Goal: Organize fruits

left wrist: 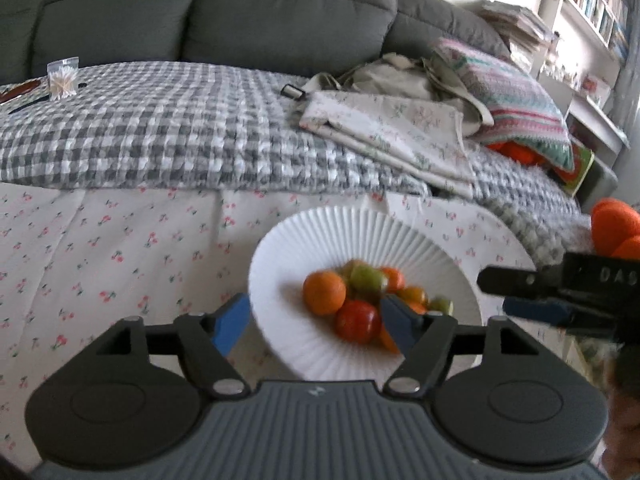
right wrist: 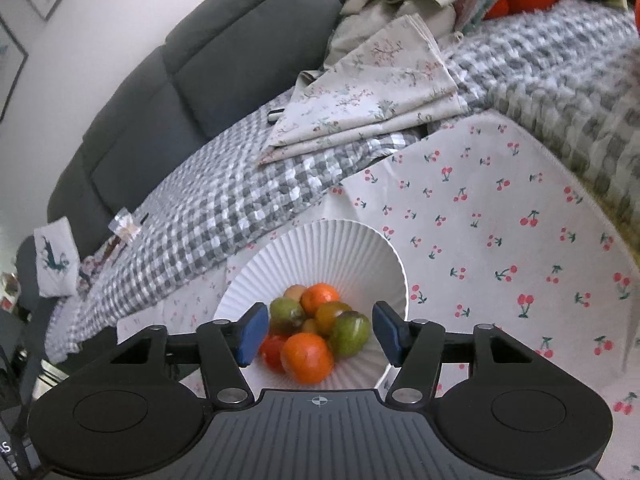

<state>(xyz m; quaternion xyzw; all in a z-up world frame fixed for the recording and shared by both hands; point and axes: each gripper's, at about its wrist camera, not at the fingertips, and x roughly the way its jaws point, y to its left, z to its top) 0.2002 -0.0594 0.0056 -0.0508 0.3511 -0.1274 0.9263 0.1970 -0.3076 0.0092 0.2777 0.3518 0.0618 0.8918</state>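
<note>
Two grippers hang over one white ridged bowl (right wrist: 340, 240) full of small fruits. The bowl sits on a counter covered by a white cloth with little red cherries (right wrist: 500, 216), close to the edge where a grey checked blanket (right wrist: 224, 216) lies on a grey sofa (left wrist: 240, 12).

In the right wrist view, the right gripper (right wrist: 320, 334) has its blue fingers (right wrist: 252, 334) partly open. They stand apart on each side of the fruit pile and hold nothing. No fruit is pinched between them. Just past them lie an orange fruit (right wrist: 307, 358), a green one (right wrist: 349, 334), another green one (right wrist: 285, 313), a red one (right wrist: 273, 350) and a second orange one (right wrist: 319, 298), all bunched in the middle of the bowl.

In the left wrist view, the left gripper (left wrist: 316, 322) is open wider. One blue finger is outside the bowl's near rim and the other is over the fruits. It holds nothing too. This view is a bit blurry. An orange fruit and a red one show between the fingers, down in the bowl. The right gripper pokes in from the right side.

Folded flowery cloth (left wrist: 384, 128) and a striped pillow (left wrist: 512, 96) lie on the blanket, well apart from the bowl.
</note>
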